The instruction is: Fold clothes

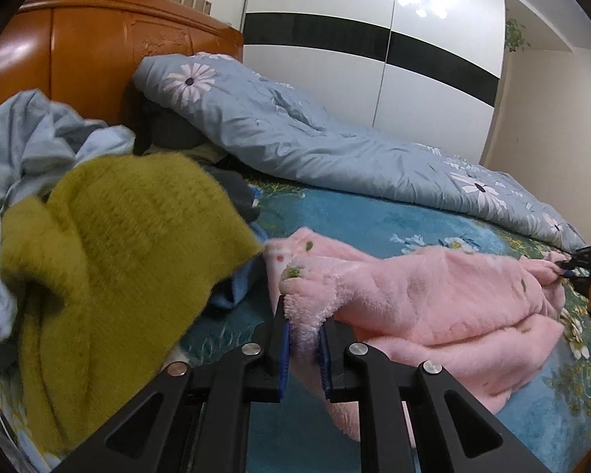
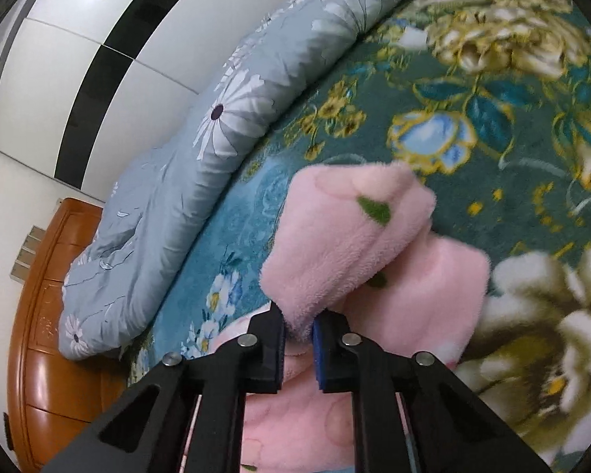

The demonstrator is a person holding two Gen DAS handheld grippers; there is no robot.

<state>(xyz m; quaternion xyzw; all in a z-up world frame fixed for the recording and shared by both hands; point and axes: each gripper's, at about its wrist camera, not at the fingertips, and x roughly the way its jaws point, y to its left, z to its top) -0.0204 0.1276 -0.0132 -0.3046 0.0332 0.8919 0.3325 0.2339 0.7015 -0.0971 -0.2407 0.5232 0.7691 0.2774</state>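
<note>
The pink fleece garment (image 1: 433,295) lies stretched across the floral bedspread (image 1: 354,216), on the near side of the rolled blue daisy quilt (image 1: 295,138), and both tongs have hold of it. The left tongs (image 1: 304,339) are clenched on a fluffy corner at the end nearest the olive-green knitted sweater (image 1: 130,236); the fleece bunches up between the blue pads. The right tongs (image 2: 298,329) are clenched on the opposite end, where a doubled flap with a green leaf print stands up between them. From the left wrist view the right tongs also show at the far end of the garment from the sweater, pinching its edge.

Judged from how things lie, the fold of this garment is only at its start: the fleece is rumpled, its layers overlap loosely, and no clean crease or squared edge shows. The two ends being gripped suggests it is about to be spread or carried over itself.

Much is left. Beside the pink garment, toward the wooden headboard (image 1: 78,47), the sweater sits heaped and unfolded on a pile with a pale blue garment (image 1: 27,146) and darker pieces. No finished, folded stack is visible in either view.
</note>
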